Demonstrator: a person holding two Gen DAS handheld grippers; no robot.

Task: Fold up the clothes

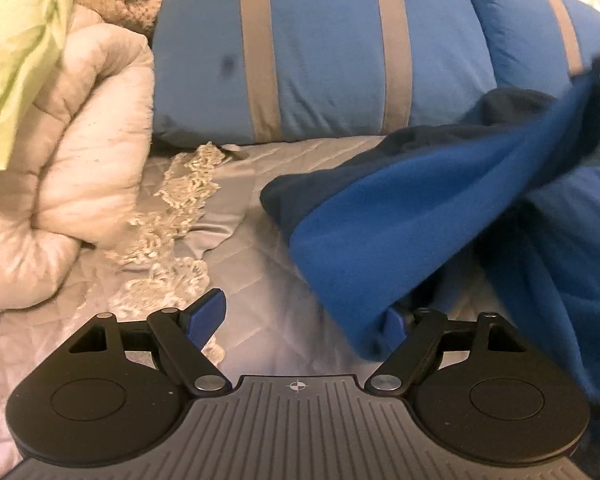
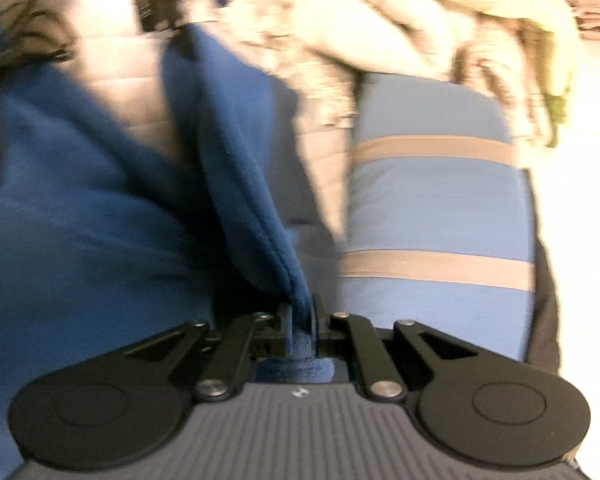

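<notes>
- Bed surface: quilted pale bedspread (image 1: 260, 240) across the lower field of the left wrist view, lightly creased.
- Two blue pillows with grey stripes (image 1: 316, 56) at the far edge of the bedspread, side by side; one of them also visible at right in the right wrist view (image 2: 440, 208).
- Cream quilted comforter (image 1: 80, 168), bunched in a roll at left, resting on the bedspread beside the nearer pillow.
- Blue fleece garment (image 1: 400, 232), raised off the bed at the right of the left wrist view: one part drawn up and away toward the upper right, the lower fold hanging down to the bedspread. Darker navy side visible along the upper edge. In the right wrist view, blurred; seamed edge running down into the right claw.
- Light green fabric (image 1: 16, 40) at upper left, above the comforter; item type not determinable.
- Lace trim (image 1: 180, 208), lying in a strip on the bedspread between comforter and garment.
- Left gripper (image 1: 300, 320): spread wide, nothing clamped. Left blue fingertip (image 1: 206, 314) clear over the bedspread; right fingertip partly covered by the hanging fold of the garment.
- Right gripper (image 2: 300, 320): closed tight on the hemmed edge of the garment, fabric bunched between the pads.
</notes>
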